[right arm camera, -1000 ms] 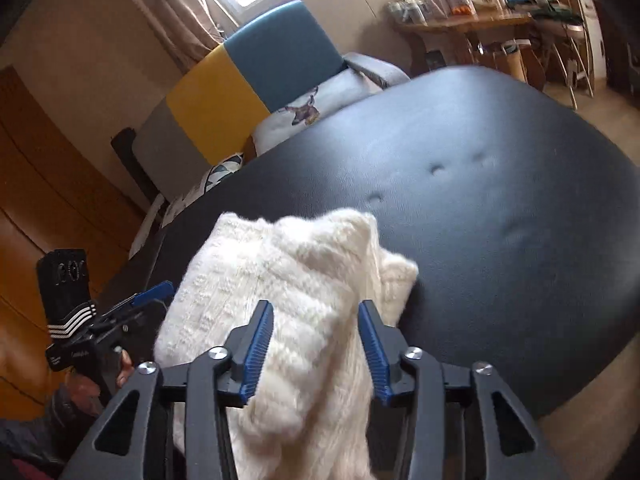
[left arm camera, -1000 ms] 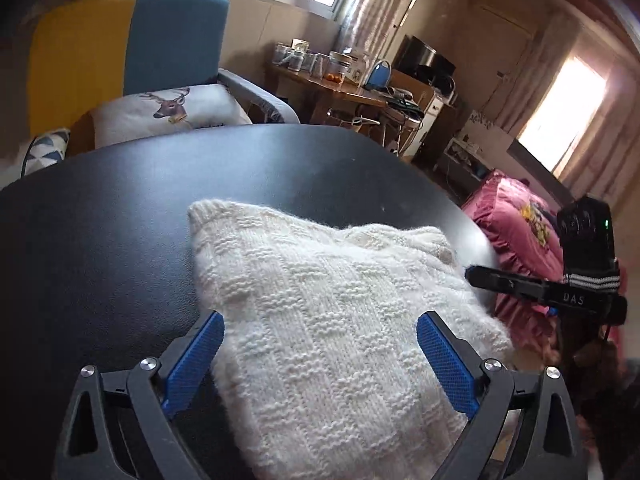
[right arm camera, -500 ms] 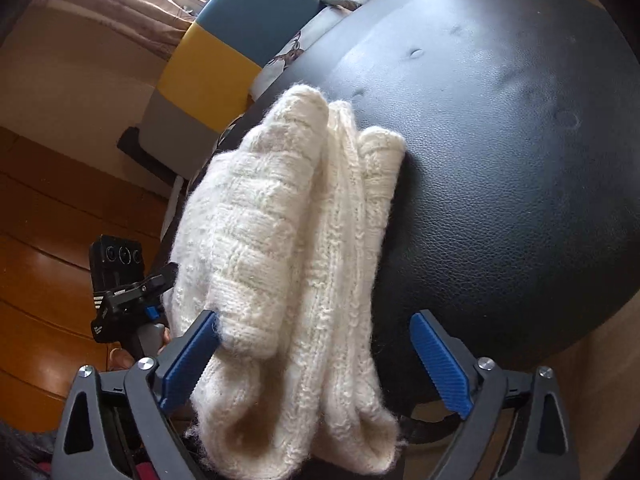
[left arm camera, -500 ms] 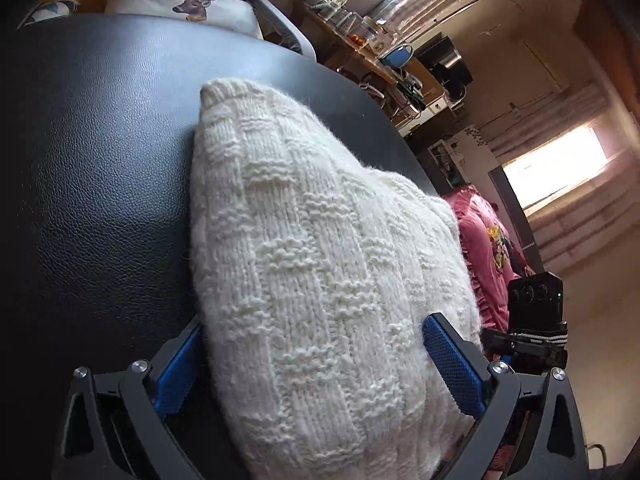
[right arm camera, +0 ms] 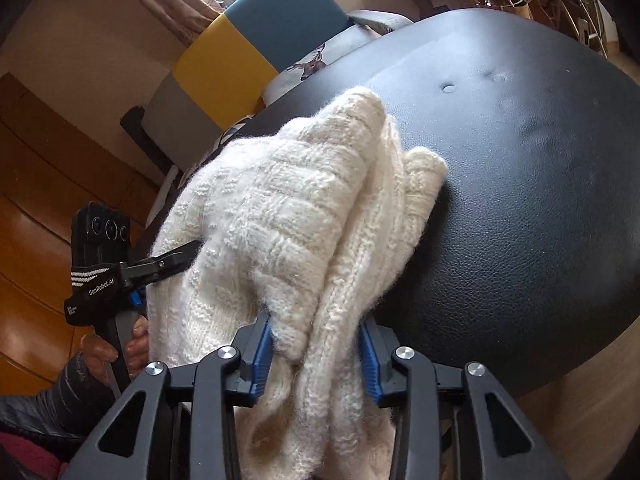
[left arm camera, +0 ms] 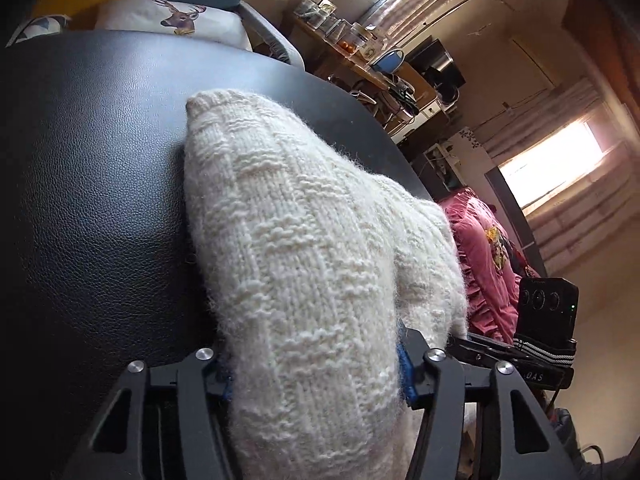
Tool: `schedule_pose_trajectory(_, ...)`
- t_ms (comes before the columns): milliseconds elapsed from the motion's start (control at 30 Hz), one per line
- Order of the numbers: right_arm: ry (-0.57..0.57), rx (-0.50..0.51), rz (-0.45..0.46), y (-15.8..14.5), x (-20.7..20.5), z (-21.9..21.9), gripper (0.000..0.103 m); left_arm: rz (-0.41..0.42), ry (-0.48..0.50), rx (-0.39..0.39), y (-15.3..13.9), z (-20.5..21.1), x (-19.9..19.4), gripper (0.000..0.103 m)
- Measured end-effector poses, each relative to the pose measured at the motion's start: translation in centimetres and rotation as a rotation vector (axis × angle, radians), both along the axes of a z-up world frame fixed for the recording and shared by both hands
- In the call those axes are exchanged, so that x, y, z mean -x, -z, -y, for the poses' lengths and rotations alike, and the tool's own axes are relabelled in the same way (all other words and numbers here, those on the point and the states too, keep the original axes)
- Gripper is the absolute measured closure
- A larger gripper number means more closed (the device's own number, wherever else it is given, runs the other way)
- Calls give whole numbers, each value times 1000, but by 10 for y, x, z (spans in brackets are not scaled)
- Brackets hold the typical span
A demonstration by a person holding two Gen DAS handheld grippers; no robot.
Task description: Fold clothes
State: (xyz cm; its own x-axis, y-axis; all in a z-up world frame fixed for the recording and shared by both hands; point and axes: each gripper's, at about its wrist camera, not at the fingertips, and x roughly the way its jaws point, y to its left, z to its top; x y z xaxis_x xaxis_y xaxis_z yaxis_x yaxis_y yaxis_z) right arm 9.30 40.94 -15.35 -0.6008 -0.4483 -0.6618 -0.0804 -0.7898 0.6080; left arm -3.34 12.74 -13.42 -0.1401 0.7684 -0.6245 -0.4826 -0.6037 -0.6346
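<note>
A folded cream knitted sweater point(left arm camera: 304, 264) lies on a black leather surface point(left arm camera: 100, 184), its near end hanging over the front edge. My left gripper point(left arm camera: 316, 364) is shut on the near left part of the sweater. My right gripper point(right arm camera: 316, 344) is shut on the near right part of the sweater point(right arm camera: 280, 220), bunching several layers between its blue pads. The left gripper also shows in the right wrist view point(right arm camera: 168, 264), clamped on the sweater's left edge. The right gripper's body shows in the left wrist view point(left arm camera: 540, 340).
A yellow, blue and grey chair point(right arm camera: 248, 52) with a deer-print cushion point(left arm camera: 176, 20) stands behind the black surface. A wooden table point(left arm camera: 352, 60) with jars stands at the back. A pink garment point(left arm camera: 484, 264) lies to the right. The floor is wood point(right arm camera: 36, 208).
Both grippers were open around the sweater's near end half a second ago. Both have now closed on it, squeezing the knit between their pads.
</note>
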Motion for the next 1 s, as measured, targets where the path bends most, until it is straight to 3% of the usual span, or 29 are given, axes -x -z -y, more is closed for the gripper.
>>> schedule_pose_trajectory(133, 31, 53, -14, -2, -7, -18, 69, -28, 59, -71, -18, -15, 6, 54)
schedule_pose_trajectory(233, 76, 87, -50, -14, -13, -39, 69, -75, 114, -56, -31, -58, 17, 54)
schedule_pose_trajectory(500, 246, -69, -161, -82, -26, -111, 69, -204, 262, -5, -64, -176, 49, 53)
schedule_pose_trajectory(567, 298, -131, -120, -76, -25, -130, 69, -236, 299, 8, -72, -206, 57, 50)
schedule_pose_trajectory(667, 361, -165, 48, -25, -20, -156, 69, -268, 329, 31, -78, -237, 68, 44)
schedule_pose_trajectory(700, 367, -167, 84, -5, -20, -162, 59, -265, 317, 43, -74, -236, 70, 43)
schedule_pose_trajectory(767, 396, -116, 42, 6, -39, -169, 60, -258, 293, 66, -67, -235, 75, 23)
schedule_pose_trajectory(833, 411, -86, 3, 9, -55, -172, 60, -250, 269, 88, -60, -233, 79, 22)
schedule_pose_trajectory(900, 388, -127, 21, 8, -57, -165, 60, -243, 245, 111, -53, -232, 84, 22)
schedule_pose_trajectory(1000, 357, -261, 17, -19, -41, -152, 59, -233, 209, 145, -42, -229, 91, 22)
